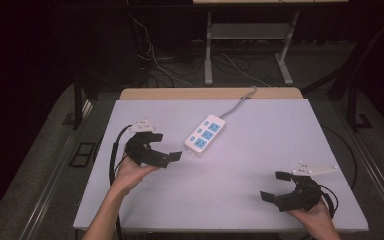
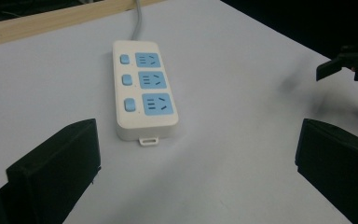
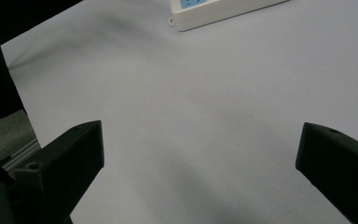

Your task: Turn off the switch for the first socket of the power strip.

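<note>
Approach step, seemingly: power strip (image 1: 205, 133) lying mid-surface toward the far edge, untouched. Left gripper (image 1: 167, 146) just beside it, right gripper (image 1: 275, 186) near the front right corner, jaws spread, empty. Next: closing in.

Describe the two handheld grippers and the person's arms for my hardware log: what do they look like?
Both the left gripper and the right gripper are black, angular units with two blocky, flat-faced jaws. Each carries a pale grey three-cornered plate on top and trails a black cable. The forearms are bare: no sleeves or gloves visible.
</note>
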`<action>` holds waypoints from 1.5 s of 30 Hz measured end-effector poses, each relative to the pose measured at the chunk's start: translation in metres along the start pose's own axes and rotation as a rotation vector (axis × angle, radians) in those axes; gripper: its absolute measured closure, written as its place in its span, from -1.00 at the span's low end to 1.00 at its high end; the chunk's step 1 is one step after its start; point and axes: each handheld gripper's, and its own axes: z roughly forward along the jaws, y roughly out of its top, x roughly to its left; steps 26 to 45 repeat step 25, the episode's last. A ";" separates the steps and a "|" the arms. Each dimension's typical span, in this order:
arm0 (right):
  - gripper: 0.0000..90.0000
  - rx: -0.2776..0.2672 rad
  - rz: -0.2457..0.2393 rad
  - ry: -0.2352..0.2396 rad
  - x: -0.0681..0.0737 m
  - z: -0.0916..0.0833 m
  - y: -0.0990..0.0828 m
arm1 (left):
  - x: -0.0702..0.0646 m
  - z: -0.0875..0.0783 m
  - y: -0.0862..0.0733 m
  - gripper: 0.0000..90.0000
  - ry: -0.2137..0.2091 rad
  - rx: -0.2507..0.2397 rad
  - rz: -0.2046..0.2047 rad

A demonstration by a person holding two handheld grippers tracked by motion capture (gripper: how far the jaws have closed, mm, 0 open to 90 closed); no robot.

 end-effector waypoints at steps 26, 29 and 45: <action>-0.98 -0.002 0.001 0.001 0.002 0.001 0.000 | -0.010 -0.014 -0.075 -1.00 -0.025 -0.082 -0.061; -0.98 -0.002 0.001 0.001 0.002 0.001 0.000 | -0.010 -0.014 -0.075 -1.00 -0.025 -0.082 -0.061; -0.98 -0.002 0.001 0.001 0.002 0.001 0.000 | -0.010 -0.014 -0.075 -1.00 -0.025 -0.082 -0.061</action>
